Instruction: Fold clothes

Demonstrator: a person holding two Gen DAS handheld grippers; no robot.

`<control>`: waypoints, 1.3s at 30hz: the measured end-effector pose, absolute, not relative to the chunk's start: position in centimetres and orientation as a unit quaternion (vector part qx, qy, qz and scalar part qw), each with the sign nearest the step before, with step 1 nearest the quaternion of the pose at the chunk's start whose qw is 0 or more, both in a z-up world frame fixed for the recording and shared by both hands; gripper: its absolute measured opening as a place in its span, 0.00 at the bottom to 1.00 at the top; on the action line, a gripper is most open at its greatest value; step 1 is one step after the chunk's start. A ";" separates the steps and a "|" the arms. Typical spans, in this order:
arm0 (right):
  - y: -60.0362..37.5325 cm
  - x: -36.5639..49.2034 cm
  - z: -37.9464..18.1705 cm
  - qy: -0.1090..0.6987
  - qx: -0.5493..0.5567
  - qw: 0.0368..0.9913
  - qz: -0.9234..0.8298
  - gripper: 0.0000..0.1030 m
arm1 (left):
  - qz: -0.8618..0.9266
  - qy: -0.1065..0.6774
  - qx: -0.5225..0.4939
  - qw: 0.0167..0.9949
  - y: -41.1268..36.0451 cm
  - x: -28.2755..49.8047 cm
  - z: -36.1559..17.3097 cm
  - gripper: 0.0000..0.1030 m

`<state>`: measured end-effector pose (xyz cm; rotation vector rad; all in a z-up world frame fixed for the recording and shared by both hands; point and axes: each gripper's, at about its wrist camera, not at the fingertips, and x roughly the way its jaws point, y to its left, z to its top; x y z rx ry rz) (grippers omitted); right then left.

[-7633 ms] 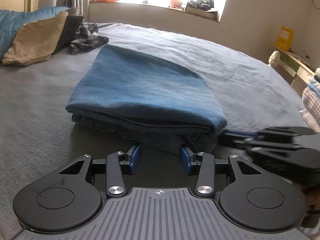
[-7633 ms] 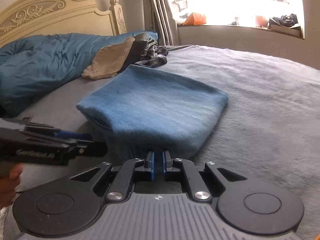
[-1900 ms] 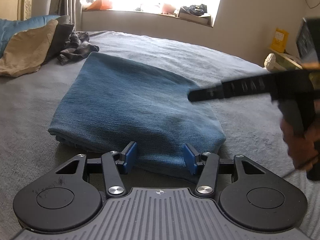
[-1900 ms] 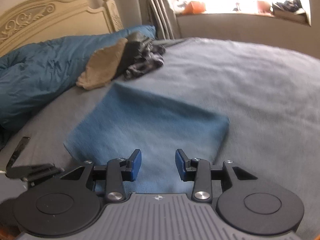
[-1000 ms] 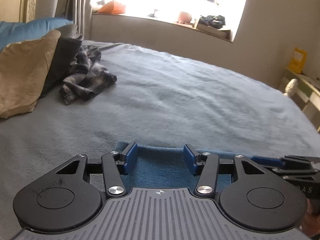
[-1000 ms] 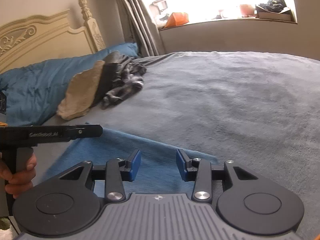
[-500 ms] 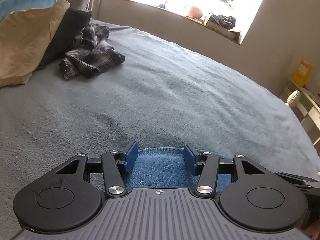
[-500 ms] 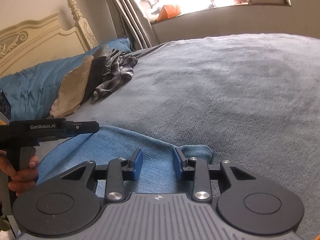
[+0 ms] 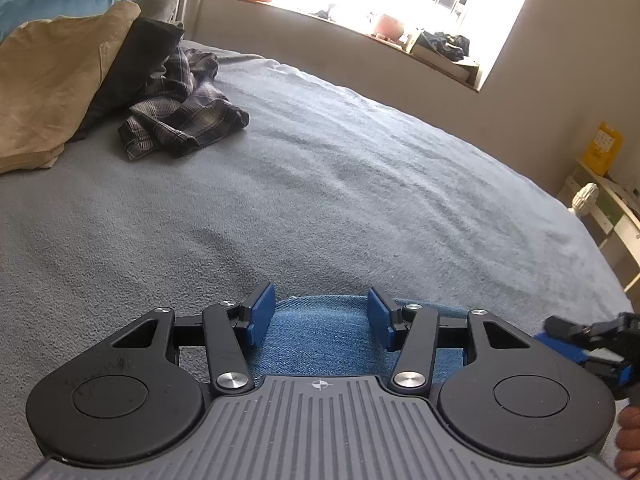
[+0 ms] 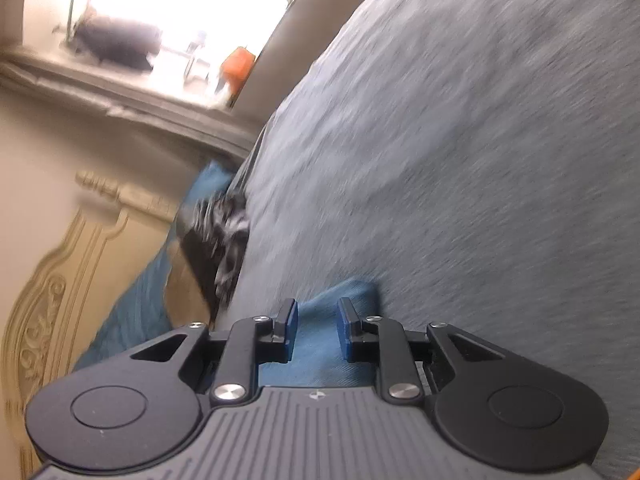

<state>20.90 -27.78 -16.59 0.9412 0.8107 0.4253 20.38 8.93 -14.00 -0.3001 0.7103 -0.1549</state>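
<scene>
The folded blue denim garment [image 9: 320,338] lies on the grey bedspread [image 9: 360,184], right under both tools. My left gripper [image 9: 321,314] is open, and the cloth's far edge sits between its blue pads [image 9: 262,312] without being squeezed. At the right edge of the left wrist view is my right gripper [image 9: 588,346], with the hand [image 9: 630,436] that holds it. The right wrist view is tilted hard and blurred. There my right gripper [image 10: 317,326] has its jaws closing around a corner of the denim garment [image 10: 340,300], with a gap still showing.
A crumpled plaid shirt [image 9: 180,120] lies far left beside a tan cushion [image 9: 52,92] and a dark cloth [image 9: 136,64]. Behind are a blue duvet [image 10: 128,320], a carved headboard [image 10: 52,300], a cluttered windowsill [image 9: 440,48] and a shelf [image 9: 608,204] past the bed's right edge.
The right wrist view has rolled sharply and blurred, and its pads have come closer together over the denim corner. The left view has tipped slightly down, its pads unchanged.
</scene>
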 end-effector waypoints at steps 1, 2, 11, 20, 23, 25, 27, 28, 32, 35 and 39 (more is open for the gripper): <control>-27.9 20.9 -16.3 0.371 0.436 0.794 0.204 0.24 | -0.075 0.346 -0.146 0.924 8.9 20.4 -14.0 0.49; -27.9 20.9 -16.0 0.369 0.435 0.794 0.211 0.24 | -0.074 0.345 -0.144 0.924 8.9 20.4 -14.0 0.50; -27.8 23.9 -18.8 0.395 0.466 0.769 0.190 0.15 | -0.070 0.344 -0.128 0.927 8.5 20.3 -13.9 0.50; -27.1 20.9 -14.9 0.427 0.385 0.766 0.288 0.27 | -0.074 0.341 -0.134 0.927 8.7 20.3 -14.1 0.50; -25.8 19.7 -14.7 0.440 0.328 0.776 0.310 0.29 | -0.076 0.342 -0.138 0.927 8.8 20.3 -13.9 0.50; -25.7 19.6 -15.5 0.446 0.321 0.780 0.301 0.25 | -0.079 0.342 -0.141 0.926 9.0 20.3 -13.6 0.50; -26.0 19.6 -15.3 0.445 0.336 0.777 0.292 0.26 | -0.080 0.343 -0.137 0.926 9.2 20.2 -12.7 0.50; -26.2 19.6 -15.1 0.445 0.343 0.776 0.288 0.28 | -0.080 0.339 -0.134 0.928 9.3 19.8 -12.0 0.50; -26.9 18.8 -13.5 0.438 0.321 0.779 0.313 0.28 | -0.094 0.326 -0.114 0.934 9.6 17.5 -9.4 0.50; -26.6 18.1 -12.7 0.441 0.310 0.764 0.355 0.28 | -0.107 0.330 -0.085 0.934 9.2 14.8 -8.5 0.50; -25.6 17.1 -12.1 0.451 0.276 0.757 0.383 0.28 | -0.101 0.341 -0.092 0.930 9.5 11.2 -8.4 0.50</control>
